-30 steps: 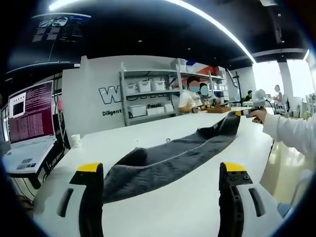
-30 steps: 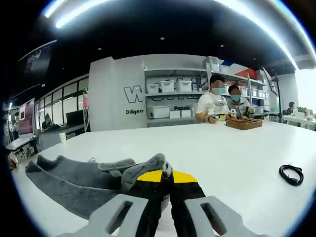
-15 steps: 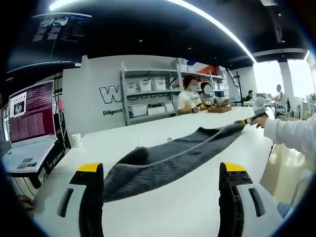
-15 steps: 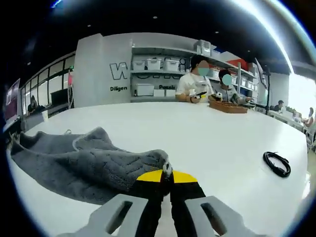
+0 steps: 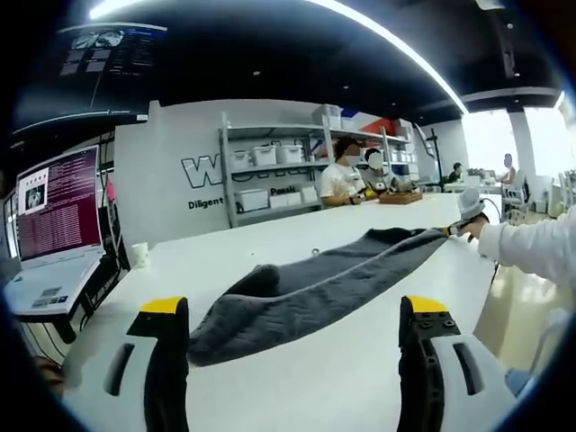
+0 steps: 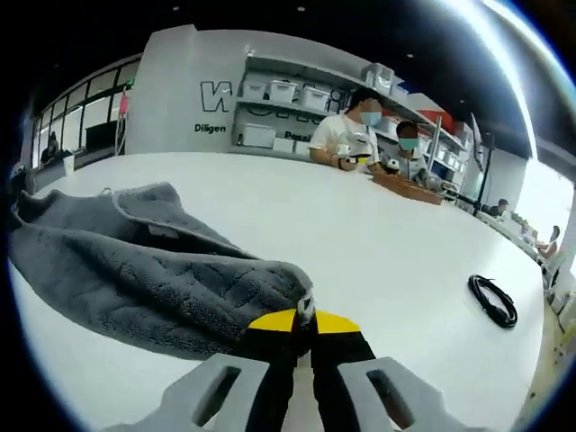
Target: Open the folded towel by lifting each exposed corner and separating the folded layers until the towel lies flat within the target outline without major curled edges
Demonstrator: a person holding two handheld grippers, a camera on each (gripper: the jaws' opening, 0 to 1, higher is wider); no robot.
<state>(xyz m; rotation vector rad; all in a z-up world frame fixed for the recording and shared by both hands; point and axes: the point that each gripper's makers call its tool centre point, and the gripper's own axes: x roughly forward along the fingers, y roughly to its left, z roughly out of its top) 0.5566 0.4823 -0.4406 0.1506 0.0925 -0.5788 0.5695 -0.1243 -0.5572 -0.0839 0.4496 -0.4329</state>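
Observation:
A dark grey towel (image 5: 310, 286) lies stretched across the white table (image 5: 297, 378), bunched at its near left end. My left gripper (image 5: 292, 315) stands open just above the table in front of the towel, its yellow-tipped jaws wide apart and empty. At the towel's far right end a sleeved hand holds my right gripper (image 5: 461, 227). In the right gripper view, my right gripper (image 6: 304, 317) is shut on a corner of the grey towel (image 6: 153, 274), which spreads in folds to the left.
A laptop (image 5: 56, 220) with a lit screen and a paper cup (image 5: 138, 256) stand at the table's left. A coiled black cable (image 6: 492, 301) lies on the table's right. Two people (image 6: 355, 135) sit at the far side by a wooden tray (image 6: 405, 187), before shelves (image 5: 270, 175).
The right gripper has drawn the towel corner further right and down toward the table, so the towel is stretched longer and flatter. The left gripper has stayed still and open.

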